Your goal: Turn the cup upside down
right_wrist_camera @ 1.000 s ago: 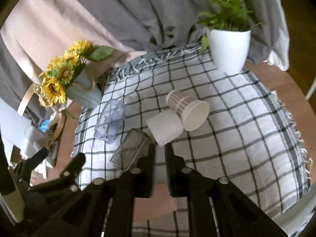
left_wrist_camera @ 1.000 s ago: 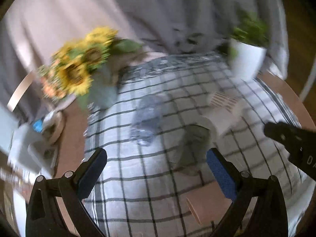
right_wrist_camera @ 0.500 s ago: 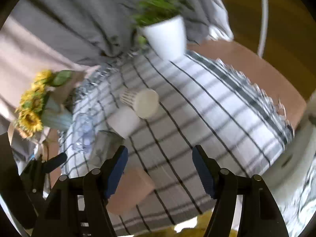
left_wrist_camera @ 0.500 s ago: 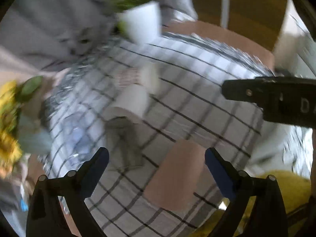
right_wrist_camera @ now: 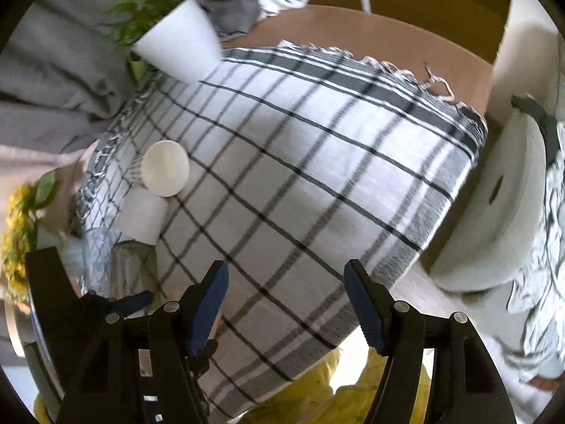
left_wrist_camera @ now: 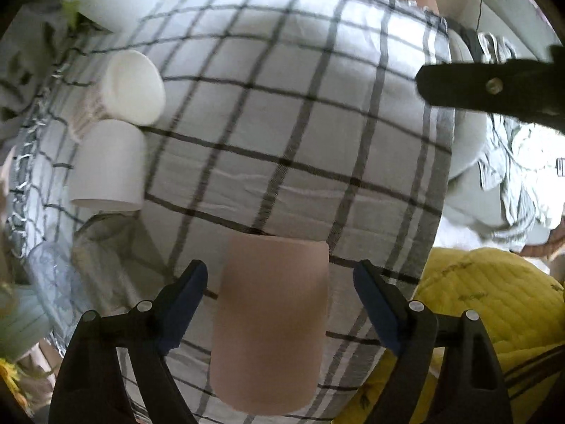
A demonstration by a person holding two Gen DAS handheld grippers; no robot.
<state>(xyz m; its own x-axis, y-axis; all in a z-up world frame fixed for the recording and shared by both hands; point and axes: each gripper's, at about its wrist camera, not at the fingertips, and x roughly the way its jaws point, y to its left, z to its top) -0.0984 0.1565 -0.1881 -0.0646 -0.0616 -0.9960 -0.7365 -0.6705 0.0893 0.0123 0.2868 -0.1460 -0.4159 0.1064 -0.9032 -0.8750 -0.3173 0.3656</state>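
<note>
A tan cup (left_wrist_camera: pixel 270 318) lies on its side on the checked cloth (left_wrist_camera: pixel 282 123), between the fingers of my open left gripper (left_wrist_camera: pixel 280 304); the pads do not touch it. My right gripper (right_wrist_camera: pixel 286 304) is open and empty above the cloth's near edge (right_wrist_camera: pixel 317 183). One right finger (left_wrist_camera: pixel 494 88) shows at the upper right of the left wrist view. The tan cup is hidden in the right wrist view.
Several cups lie at the left: a white one (left_wrist_camera: pixel 109 166), a patterned one with a white mouth (left_wrist_camera: pixel 132 88) (right_wrist_camera: pixel 165 169) and clear ones (left_wrist_camera: pixel 102 243). A white plant pot (right_wrist_camera: pixel 178 46) stands at the back, sunflowers (right_wrist_camera: pixel 17 233) at the left. A white round object (right_wrist_camera: pixel 494 205) is right of the table.
Both grippers swung right and down towards the table's near edge. The right gripper opened from shut. The left gripper closed in around the tan cup.
</note>
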